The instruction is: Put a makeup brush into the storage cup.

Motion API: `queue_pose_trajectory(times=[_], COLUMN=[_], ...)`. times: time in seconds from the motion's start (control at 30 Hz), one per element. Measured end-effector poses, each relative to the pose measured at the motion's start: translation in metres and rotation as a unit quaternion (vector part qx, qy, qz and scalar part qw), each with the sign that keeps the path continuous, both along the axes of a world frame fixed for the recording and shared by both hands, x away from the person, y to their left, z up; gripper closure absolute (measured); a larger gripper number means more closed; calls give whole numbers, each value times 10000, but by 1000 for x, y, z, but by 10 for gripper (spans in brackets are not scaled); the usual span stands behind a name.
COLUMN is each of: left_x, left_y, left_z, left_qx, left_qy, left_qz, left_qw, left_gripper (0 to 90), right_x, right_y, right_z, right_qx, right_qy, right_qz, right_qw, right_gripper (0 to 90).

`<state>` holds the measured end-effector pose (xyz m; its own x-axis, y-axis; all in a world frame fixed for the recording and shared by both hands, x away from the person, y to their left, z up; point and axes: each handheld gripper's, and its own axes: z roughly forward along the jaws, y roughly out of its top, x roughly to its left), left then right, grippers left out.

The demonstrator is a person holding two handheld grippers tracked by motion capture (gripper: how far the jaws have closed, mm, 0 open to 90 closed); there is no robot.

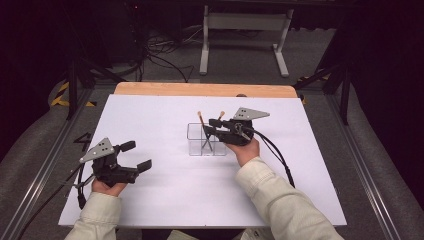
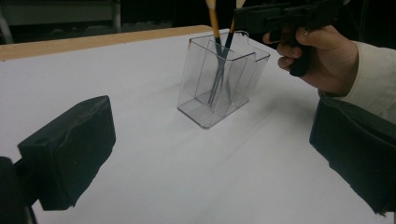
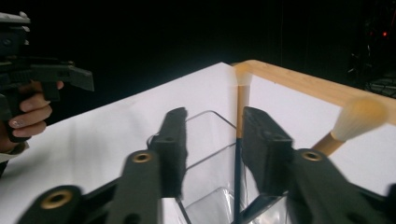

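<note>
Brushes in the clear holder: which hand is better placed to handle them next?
Right, probably. The right gripper hangs over the clear holder, its fingers open on either side of one brush without pressing it. The left gripper rests open on the table, well away.

No words, labels, brand names or numbers could be read in any of the three views. The white counter was blank, the clear plastic holder bore no print, and the brush handles showed no lettering that could be made out. The only sign-like marks were yellow-and-black hazard stripes on the floor by the counter's far left corner, with a smaller patch of the same stripes near the far right corner; they carried no text. A dark mark on the floor left of the counter was too small to tell.
</note>
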<state>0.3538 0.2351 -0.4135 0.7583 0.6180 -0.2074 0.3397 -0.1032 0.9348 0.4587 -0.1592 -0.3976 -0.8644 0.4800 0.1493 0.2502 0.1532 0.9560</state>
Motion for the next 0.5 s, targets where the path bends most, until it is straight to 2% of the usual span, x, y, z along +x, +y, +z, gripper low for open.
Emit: queue_pose_trajectory(times=[0.07, 0.17, 0.3, 0.4, 0.5], left_x=[0, -1, -2, -3, -4], left_y=[0, 0, 2, 2, 2], left_z=[0, 0, 1, 2, 3], left_qx=[1, 2, 1, -6, -20], left_qy=[-2, 3, -20, -19, -43], left_qz=[0, 6, 16, 38, 28], left_qw=[10000, 10000, 10000, 10000, 10000], left_gripper=[11, 11, 11, 11, 11], right_x=[-3, -10, -22, -30, -35], right_y=[0, -2, -5, -10, -17], right_z=[5, 13, 23, 32, 38], right_qx=[-6, -21, -163, -225, -146], right_qy=[-135, -281, -516, -618, -629], right_qz=[-15, 17, 20, -12, -21], right_qw=[9999, 9996, 9985, 9978, 9979], right_gripper=[468, 388, 237, 144, 48])
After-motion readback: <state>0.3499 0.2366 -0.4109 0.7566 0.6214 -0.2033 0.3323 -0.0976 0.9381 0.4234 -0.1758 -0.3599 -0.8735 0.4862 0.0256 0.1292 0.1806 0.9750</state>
